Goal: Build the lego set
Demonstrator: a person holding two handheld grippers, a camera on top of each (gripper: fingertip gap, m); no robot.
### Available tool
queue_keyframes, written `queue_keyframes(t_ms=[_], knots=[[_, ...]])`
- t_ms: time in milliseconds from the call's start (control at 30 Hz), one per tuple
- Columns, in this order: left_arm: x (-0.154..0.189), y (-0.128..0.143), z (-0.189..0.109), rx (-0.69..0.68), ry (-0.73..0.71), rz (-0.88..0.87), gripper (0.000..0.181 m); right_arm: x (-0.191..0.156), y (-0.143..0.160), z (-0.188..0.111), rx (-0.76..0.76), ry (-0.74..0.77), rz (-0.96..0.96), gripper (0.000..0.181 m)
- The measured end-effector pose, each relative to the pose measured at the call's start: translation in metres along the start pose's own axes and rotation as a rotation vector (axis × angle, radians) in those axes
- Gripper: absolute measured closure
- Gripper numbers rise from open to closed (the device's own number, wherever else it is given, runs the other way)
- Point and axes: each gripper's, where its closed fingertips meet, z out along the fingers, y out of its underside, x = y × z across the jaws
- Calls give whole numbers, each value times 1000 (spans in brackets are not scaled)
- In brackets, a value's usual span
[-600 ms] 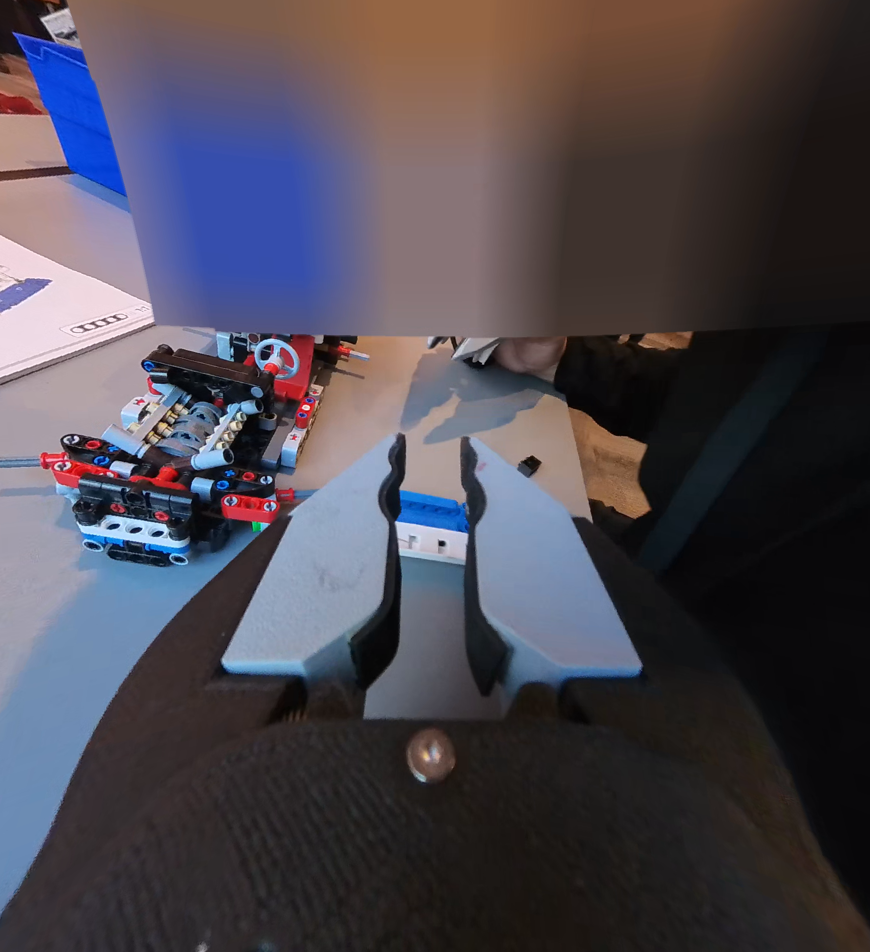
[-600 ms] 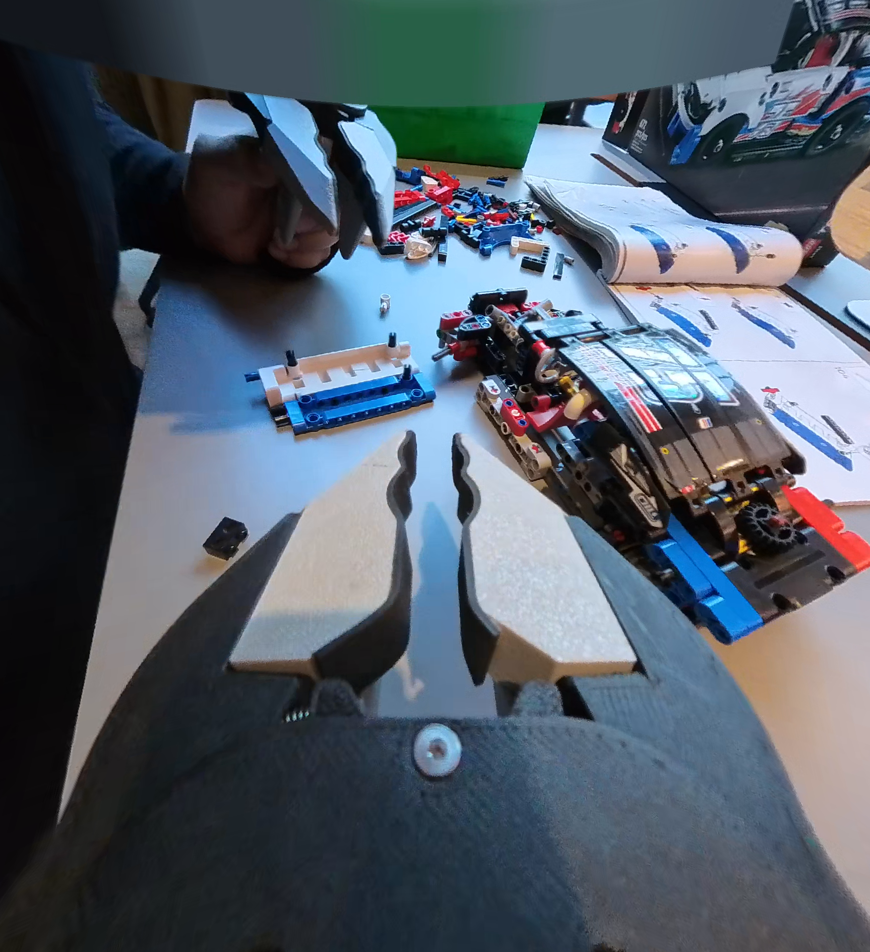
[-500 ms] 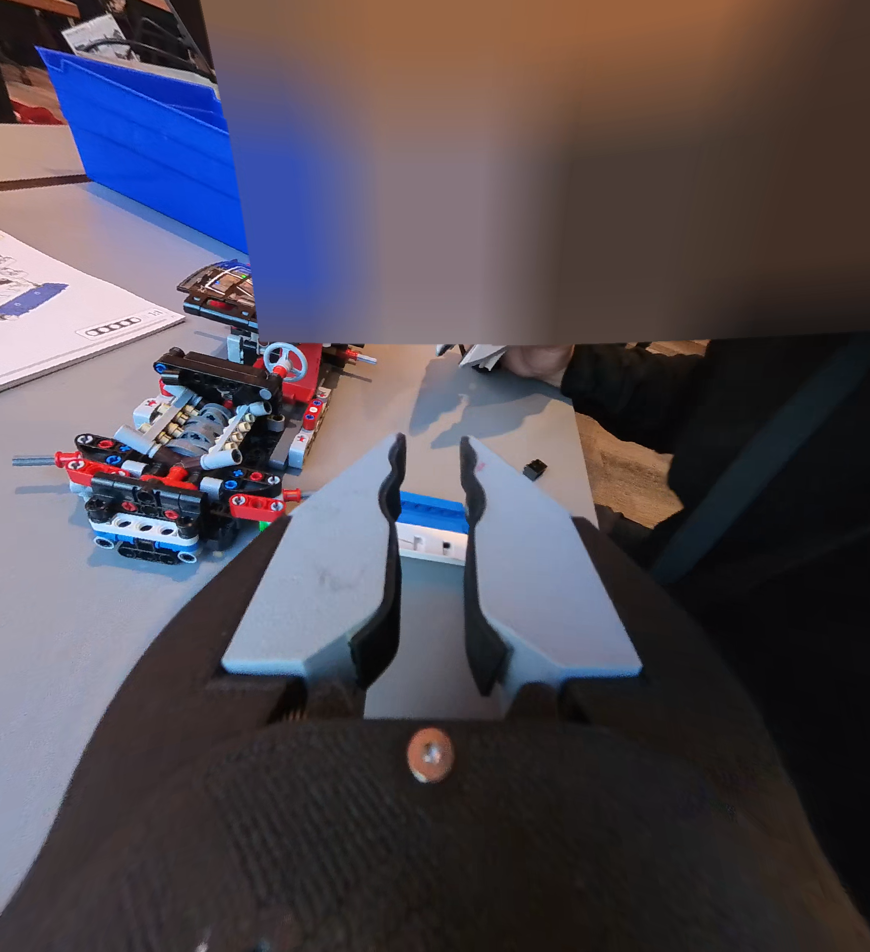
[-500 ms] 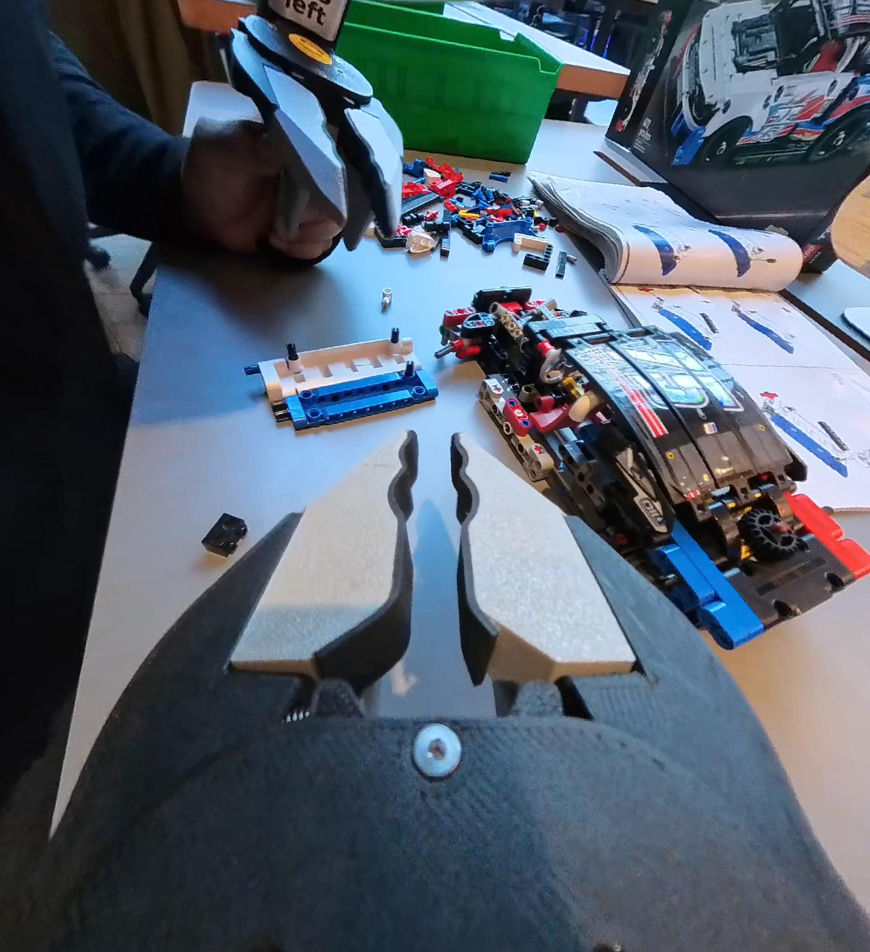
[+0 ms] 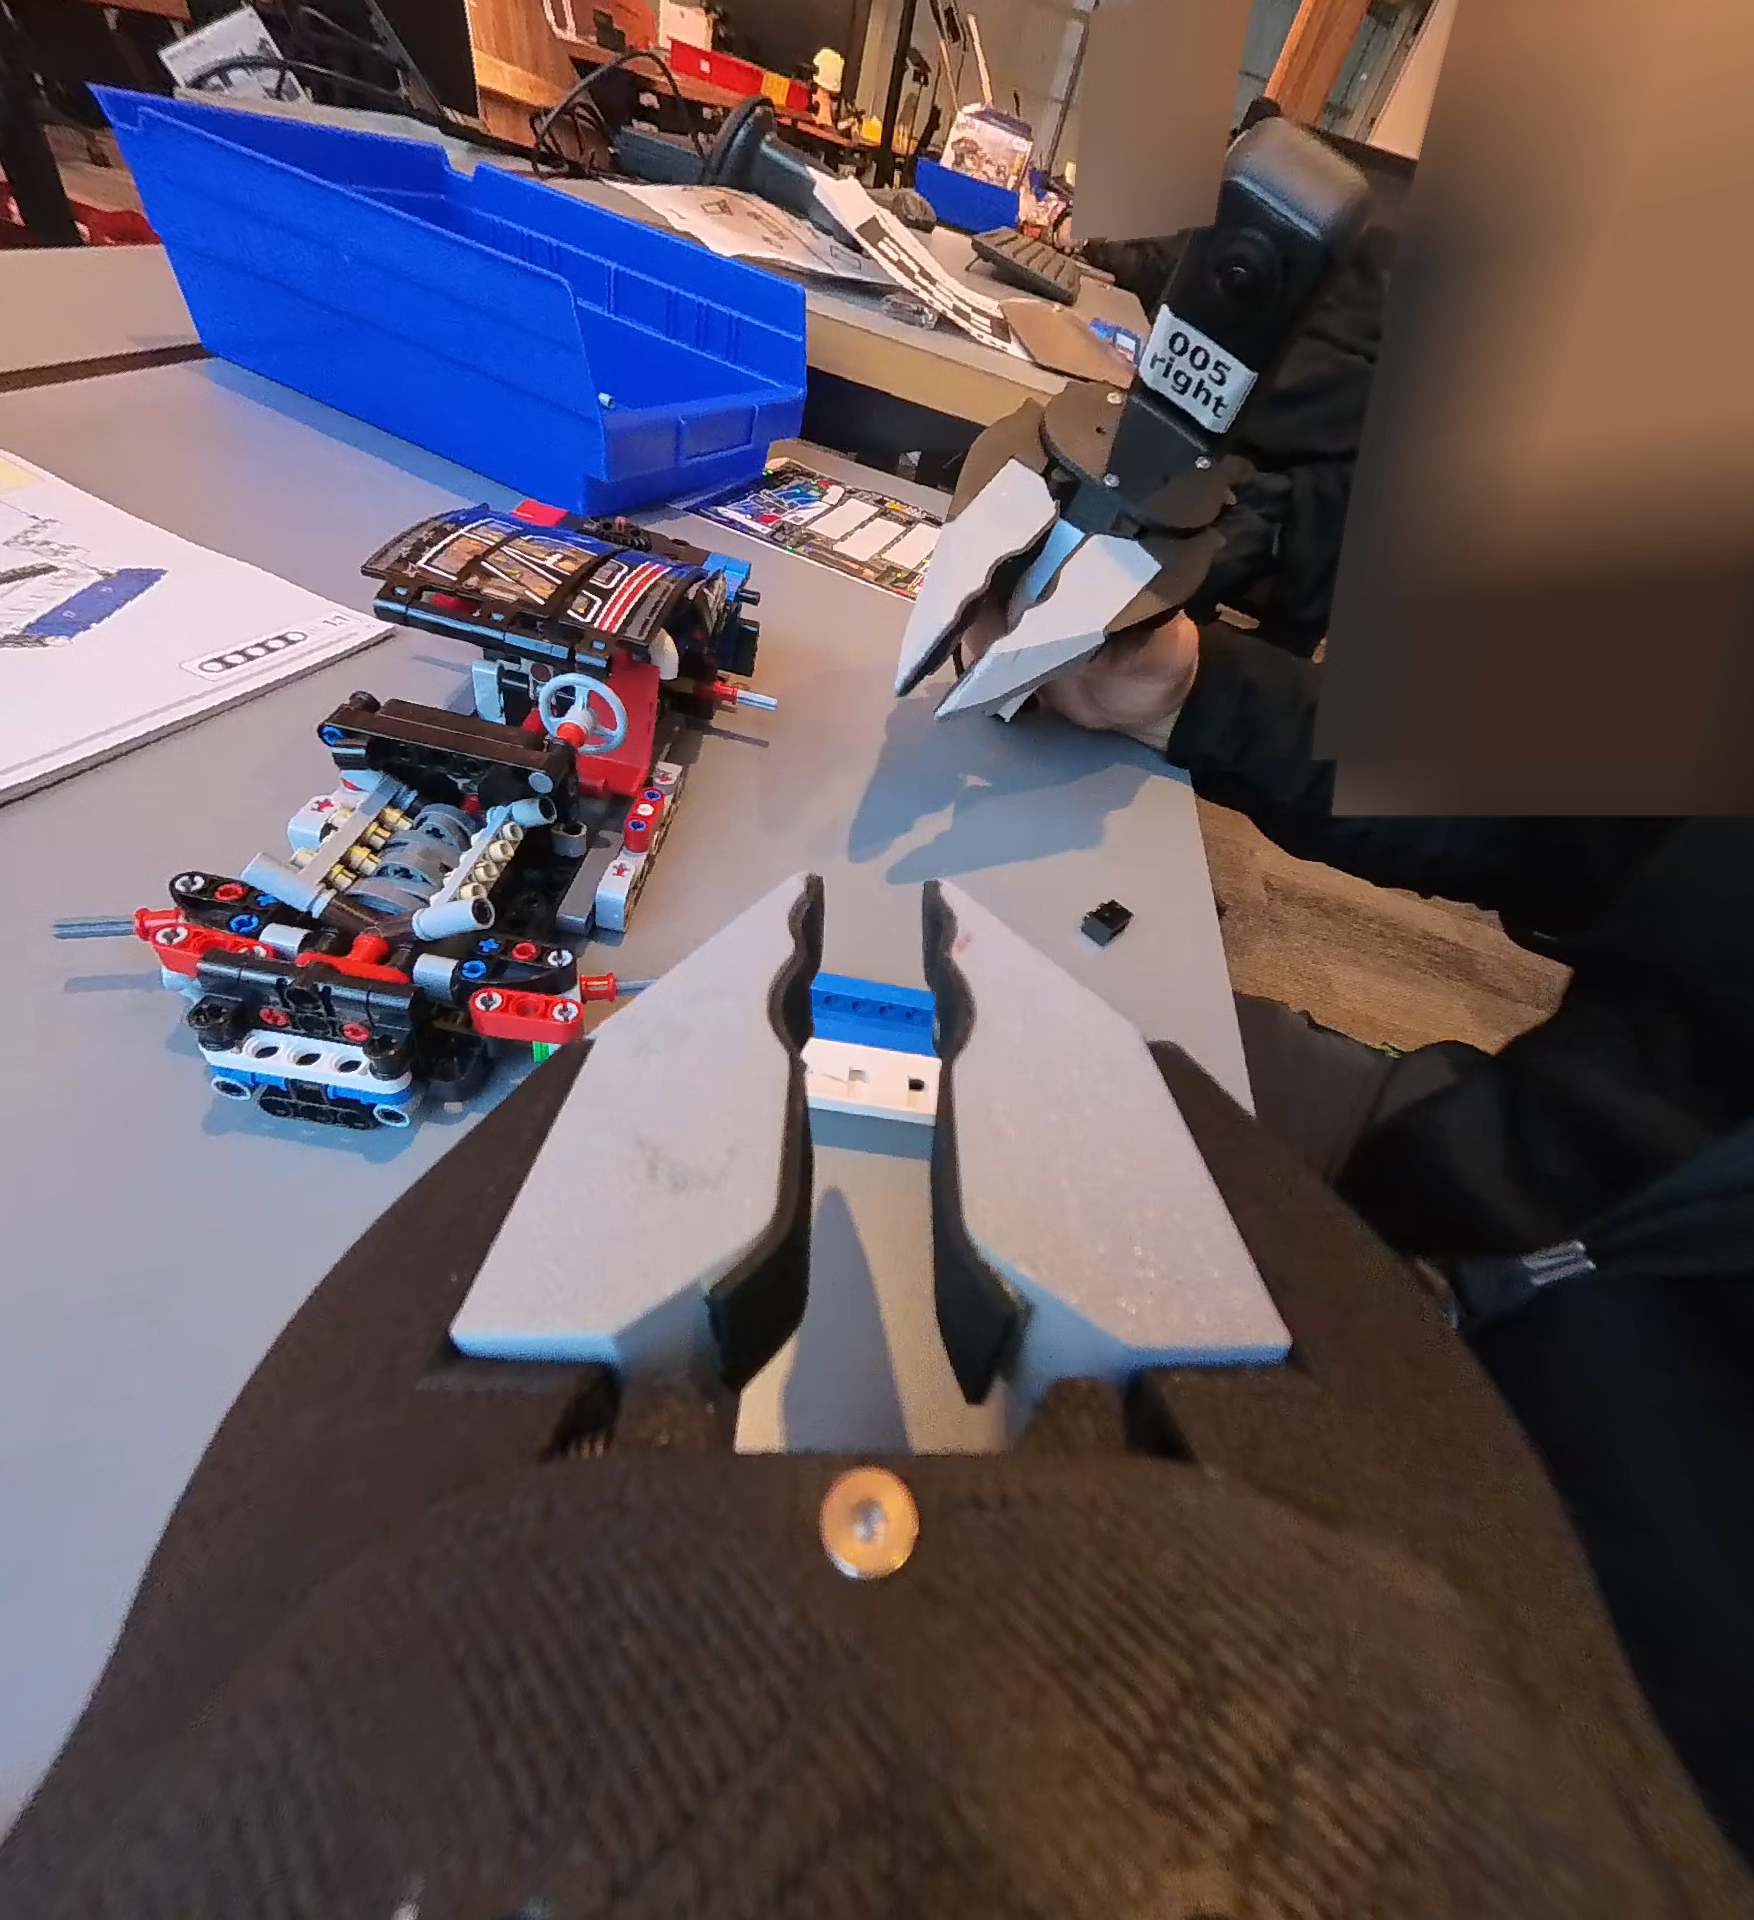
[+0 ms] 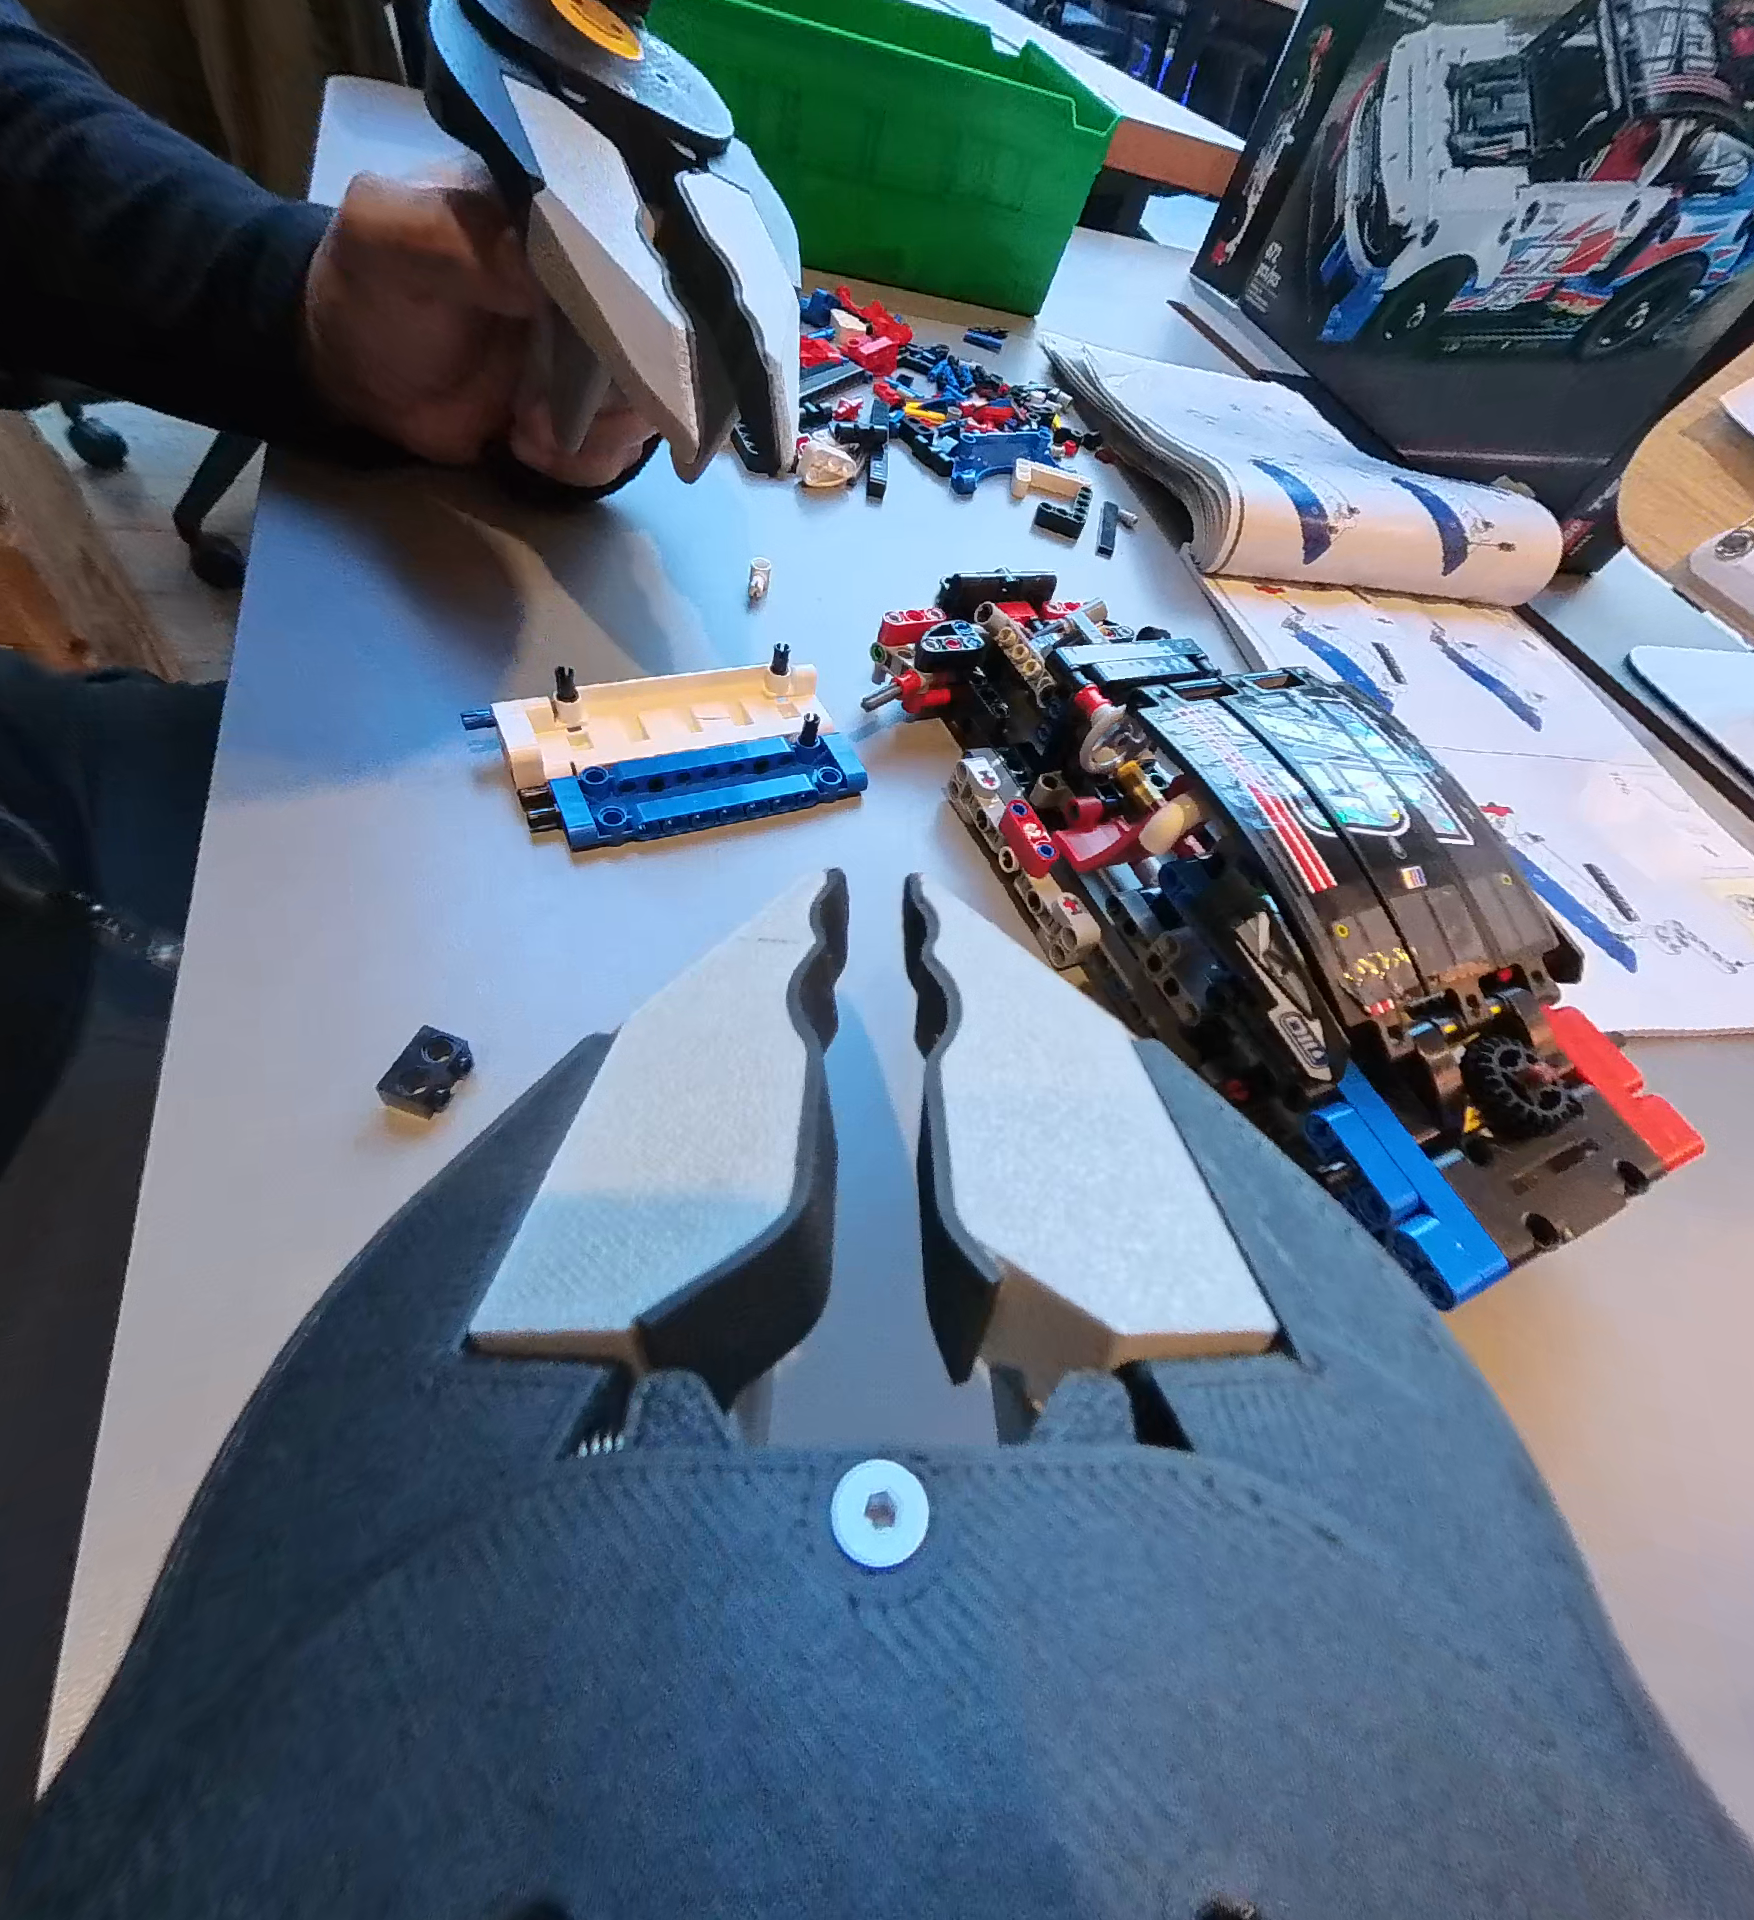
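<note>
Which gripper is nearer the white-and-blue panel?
Left. The left gripper hovers just short of the white-and-blue panel; the right gripper sits farther back, near the car.

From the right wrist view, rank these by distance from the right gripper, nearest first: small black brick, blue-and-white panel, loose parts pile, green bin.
From the right gripper:
1. Small black brick, just left of the fingers.
2. Blue-and-white panel, ahead, slightly left.
3. Loose parts pile, farther ahead.
4. Green bin, at the table's far end.
</note>
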Motion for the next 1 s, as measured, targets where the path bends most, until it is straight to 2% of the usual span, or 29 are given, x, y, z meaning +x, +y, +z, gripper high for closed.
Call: queue_keyframes(t_ms=[367, 1000], knots=[[3, 6, 5, -48, -12, 44, 165, 0, 1, 1, -10, 15, -12, 173], [2, 5, 4, -43, -11, 33, 167, -2, 2, 3, -20, 4, -20, 174]])
